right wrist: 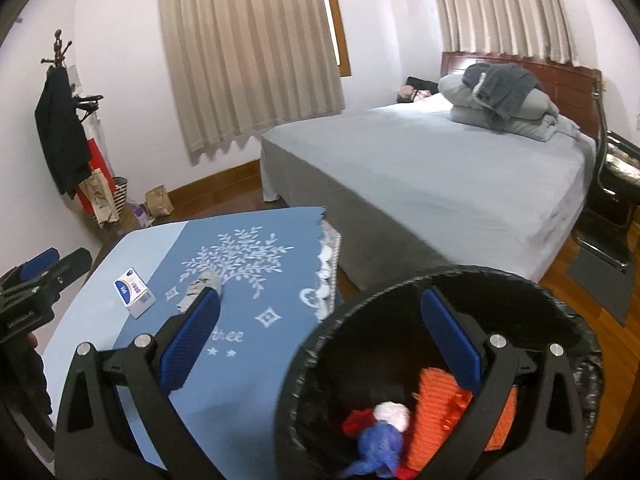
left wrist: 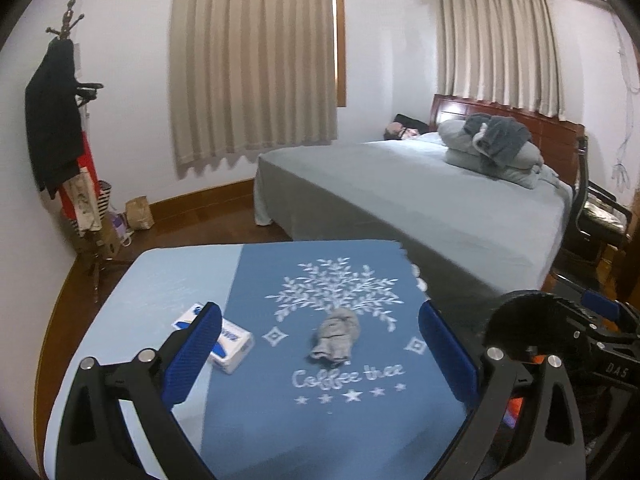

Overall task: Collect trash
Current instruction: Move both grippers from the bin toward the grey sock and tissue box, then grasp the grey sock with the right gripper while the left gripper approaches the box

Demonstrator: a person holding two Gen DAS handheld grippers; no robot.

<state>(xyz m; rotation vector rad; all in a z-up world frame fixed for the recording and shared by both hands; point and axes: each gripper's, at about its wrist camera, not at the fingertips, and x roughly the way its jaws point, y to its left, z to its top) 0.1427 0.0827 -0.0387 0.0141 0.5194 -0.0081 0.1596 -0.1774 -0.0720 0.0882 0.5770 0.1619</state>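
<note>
We judge collection partly done: the bin (right wrist: 440,360) at lower right holds scraps; a grey wad (left wrist: 335,338) and box (left wrist: 228,344) remain on the bench (left wrist: 320,420). Left gripper (left wrist: 320,354) and right gripper (right wrist: 320,336) fingers spread wide, empty.

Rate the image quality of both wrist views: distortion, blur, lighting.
Left wrist view: strong fisheye bending of the curtains and dark corner vignetting; the grey wad on the tablecloth is sharp. Right wrist view: same bowing; the bin rim is smeared, its inside dark, light even.
</note>
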